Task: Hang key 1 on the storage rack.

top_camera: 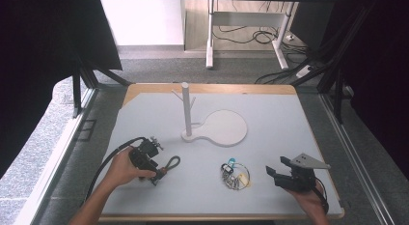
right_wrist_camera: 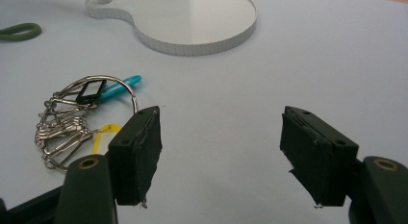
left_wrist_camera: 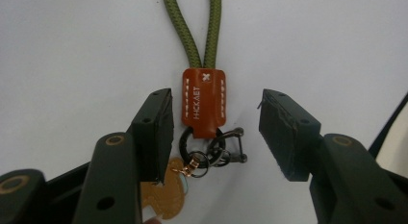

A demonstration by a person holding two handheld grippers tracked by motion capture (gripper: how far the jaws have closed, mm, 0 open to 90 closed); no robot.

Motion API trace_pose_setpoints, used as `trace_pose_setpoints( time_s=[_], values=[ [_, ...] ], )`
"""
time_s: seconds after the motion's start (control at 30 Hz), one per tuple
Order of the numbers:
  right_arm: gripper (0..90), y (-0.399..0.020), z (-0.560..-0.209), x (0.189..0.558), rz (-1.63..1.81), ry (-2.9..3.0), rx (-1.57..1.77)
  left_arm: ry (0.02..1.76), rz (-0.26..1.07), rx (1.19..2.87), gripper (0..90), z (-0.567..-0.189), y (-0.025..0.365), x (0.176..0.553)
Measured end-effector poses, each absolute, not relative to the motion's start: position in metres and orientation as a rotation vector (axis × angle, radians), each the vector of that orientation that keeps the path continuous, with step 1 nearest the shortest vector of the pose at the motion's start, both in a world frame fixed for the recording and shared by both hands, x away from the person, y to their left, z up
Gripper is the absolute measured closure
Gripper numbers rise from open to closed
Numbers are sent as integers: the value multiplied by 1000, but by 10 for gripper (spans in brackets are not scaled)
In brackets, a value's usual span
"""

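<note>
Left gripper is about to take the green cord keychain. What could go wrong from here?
The left gripper straddles the leather tab with open jaws, but its left pad sits over the rings, so it may pinch those instead. The green cord loop lies flat, so hooking it on the white stand could miss.

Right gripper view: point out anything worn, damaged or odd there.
The black pads on the right tongs look worn: edges ragged, with torn bits hanging from the lower corners. Beside them the key bunch lies in a tangled heap on the table, not hung on the white stand. Nothing spilled.
</note>
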State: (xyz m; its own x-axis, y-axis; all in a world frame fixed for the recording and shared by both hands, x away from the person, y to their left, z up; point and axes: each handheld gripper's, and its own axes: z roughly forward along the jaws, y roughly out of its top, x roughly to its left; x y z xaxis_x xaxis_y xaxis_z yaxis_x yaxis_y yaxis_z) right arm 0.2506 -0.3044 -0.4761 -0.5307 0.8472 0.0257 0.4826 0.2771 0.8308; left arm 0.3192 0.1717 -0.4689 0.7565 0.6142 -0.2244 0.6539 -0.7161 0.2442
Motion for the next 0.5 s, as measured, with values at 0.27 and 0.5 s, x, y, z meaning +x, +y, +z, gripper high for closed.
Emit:
trace_pose_setpoints(
  time_s=[0.27,0.5],
  values=[
    [310,-304,-479,252,1138,2132,1202,968,-154,2698,522,-476,162,322],
    [310,-303,-480,252,1122,2133,1201,930,-123,2777,555,-479,156,325]
  ],
)
